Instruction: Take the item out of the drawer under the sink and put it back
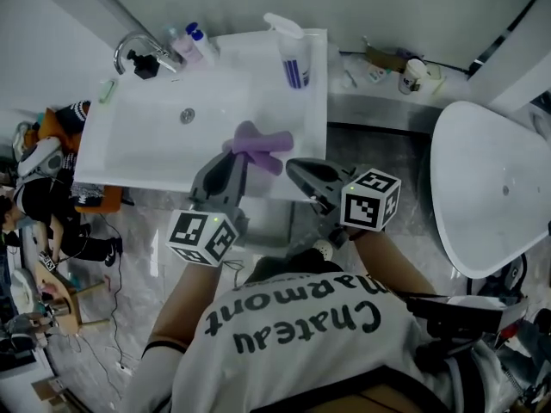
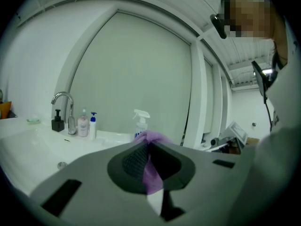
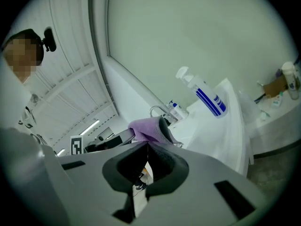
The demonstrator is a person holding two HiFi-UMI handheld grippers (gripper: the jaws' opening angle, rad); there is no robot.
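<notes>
- Head view: left claw (image 1: 238,156) and right claw (image 1: 292,166) both pinched shut on purple cloth (image 1: 263,141), above white sink (image 1: 146,140).
- On sink rim: spray bottle (image 1: 293,57) upright.

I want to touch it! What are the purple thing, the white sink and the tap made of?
The purple cloth looks like soft, matte fabric, maybe towelling: it bends and folds in a loose roll. The sink looks like glazed ceramic or something similar: hard, smooth, white, faintly shiny. The tap looks like polished metal: silvery, with bright reflections.
</notes>
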